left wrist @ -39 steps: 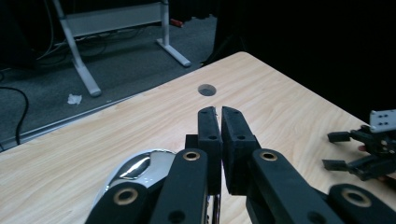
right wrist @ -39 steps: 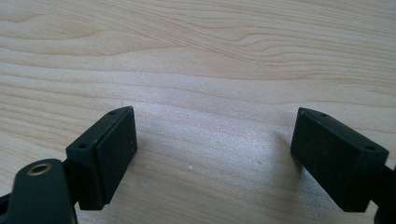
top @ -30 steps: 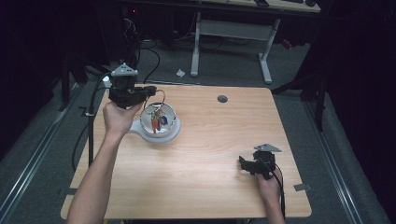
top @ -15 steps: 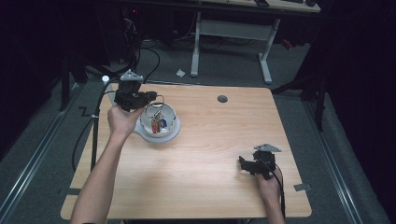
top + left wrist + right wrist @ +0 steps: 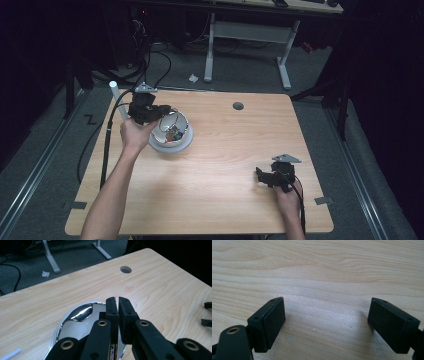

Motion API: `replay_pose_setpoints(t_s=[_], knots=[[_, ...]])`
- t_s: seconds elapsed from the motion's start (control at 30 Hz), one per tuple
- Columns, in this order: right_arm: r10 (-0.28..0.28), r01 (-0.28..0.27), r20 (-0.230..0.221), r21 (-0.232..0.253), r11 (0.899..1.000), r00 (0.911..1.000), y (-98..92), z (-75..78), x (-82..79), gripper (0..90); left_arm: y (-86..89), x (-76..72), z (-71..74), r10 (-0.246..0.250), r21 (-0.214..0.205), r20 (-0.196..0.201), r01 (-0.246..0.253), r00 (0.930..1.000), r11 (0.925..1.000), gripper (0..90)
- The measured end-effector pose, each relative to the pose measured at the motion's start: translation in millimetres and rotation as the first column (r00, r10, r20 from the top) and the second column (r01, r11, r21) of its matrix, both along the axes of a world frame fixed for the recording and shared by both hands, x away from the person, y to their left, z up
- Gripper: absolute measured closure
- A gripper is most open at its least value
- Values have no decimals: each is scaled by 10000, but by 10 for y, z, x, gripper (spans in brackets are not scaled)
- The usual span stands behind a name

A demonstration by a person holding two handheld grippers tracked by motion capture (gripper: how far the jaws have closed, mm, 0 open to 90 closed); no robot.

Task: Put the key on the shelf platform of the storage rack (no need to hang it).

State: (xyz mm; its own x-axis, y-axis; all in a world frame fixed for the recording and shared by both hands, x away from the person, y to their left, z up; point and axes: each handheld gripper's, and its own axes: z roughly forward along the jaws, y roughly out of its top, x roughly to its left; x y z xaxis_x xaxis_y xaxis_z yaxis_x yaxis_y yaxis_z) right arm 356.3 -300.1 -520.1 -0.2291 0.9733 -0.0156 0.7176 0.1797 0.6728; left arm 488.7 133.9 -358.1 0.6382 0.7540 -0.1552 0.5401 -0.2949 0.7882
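Note:
A shiny metal bowl (image 5: 176, 131) with small colourful pieces (image 5: 173, 135) inside stands at the table's left, tipped up on a pale round base (image 5: 172, 146). My left gripper (image 5: 166, 111) is shut on the bowl's near-left rim. In the left gripper view its jaws (image 5: 116, 302) stand almost together over the bowl (image 5: 80, 325). My right gripper (image 5: 260, 176) rests on the wood at the front right, wide open. Bare tabletop lies between its pads (image 5: 268, 320) in the right gripper view.
A round cable hole (image 5: 238, 105) sits near the table's far edge. A white tube (image 5: 115, 92) stands by the far left corner, with black cable (image 5: 106, 145) trailing down the left side. Beyond the table are desk legs (image 5: 282, 65) and floor cables.
My left gripper has shifted right onto the bowl's rim, and the bowl now stands tipped up instead of flat. The right gripper has stayed put.

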Motion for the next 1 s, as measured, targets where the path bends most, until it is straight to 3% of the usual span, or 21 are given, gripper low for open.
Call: replay_pose_setpoints(t_s=[0.07, 0.33, 1.0], knots=[[3, -3, 2, -3, 10000, 10000, 0, 0, 0, 145, -20, -3, -30, -64, 180, 9, 64, 10000, 9998, 874], [1, -1, 0, 0, 10000, 10000, 0, 0, 0, 145, -59, 15, -157, -122, 267, -234, 128, 9997, 9996, 873], [1, -1, 1, -2, 10000, 10000, -1, 0, 0, 145, -126, 70, -466, 113, 756, -775, -55, 9969, 9971, 872]])
